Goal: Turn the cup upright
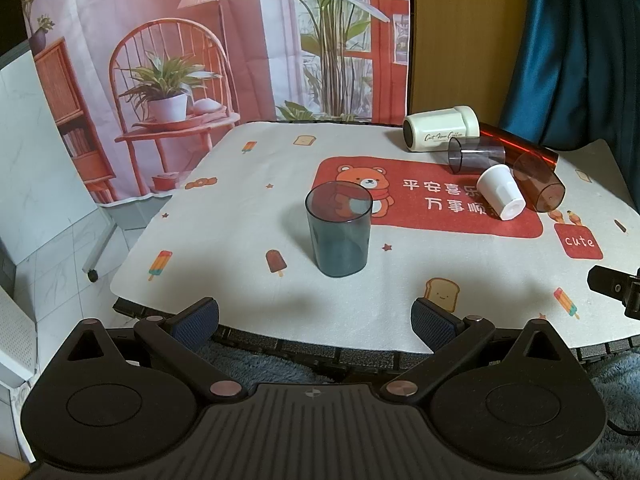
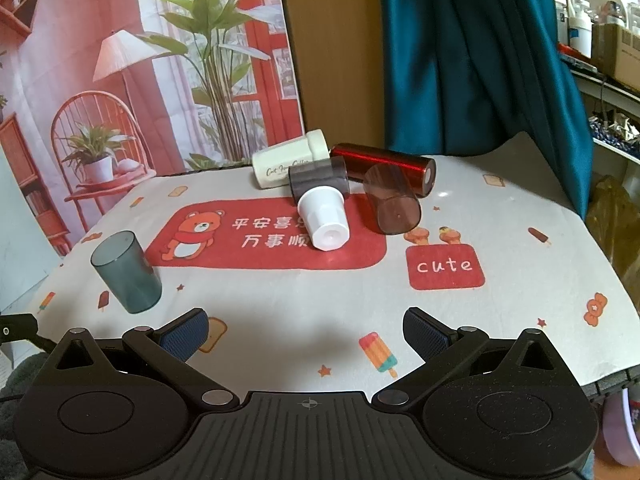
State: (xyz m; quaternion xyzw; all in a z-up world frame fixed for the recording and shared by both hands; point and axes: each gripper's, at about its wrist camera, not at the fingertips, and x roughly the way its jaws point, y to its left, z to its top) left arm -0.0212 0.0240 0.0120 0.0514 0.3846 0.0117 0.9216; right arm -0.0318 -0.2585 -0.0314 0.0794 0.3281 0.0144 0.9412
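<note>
A dark teal translucent cup (image 1: 339,232) stands upright on the table, straight ahead of my open, empty left gripper (image 1: 315,322); it also shows at the left in the right wrist view (image 2: 126,273). At the back right several cups lie on their sides: a cream cup (image 1: 440,128) (image 2: 290,164), a grey translucent cup (image 1: 474,154) (image 2: 318,178), a small white cup (image 1: 502,192) (image 2: 325,217), a brown translucent cup (image 1: 538,182) (image 2: 394,200) and a dark red tube (image 1: 520,148) (image 2: 386,166). My right gripper (image 2: 305,332) is open and empty, near the table's front edge.
The table carries a white cloth (image 1: 240,216) with a red bear panel (image 2: 224,236). A printed backdrop (image 1: 200,40) hangs behind, a teal curtain (image 2: 480,60) at the back right. The right gripper's tip (image 1: 616,290) shows at the left view's right edge.
</note>
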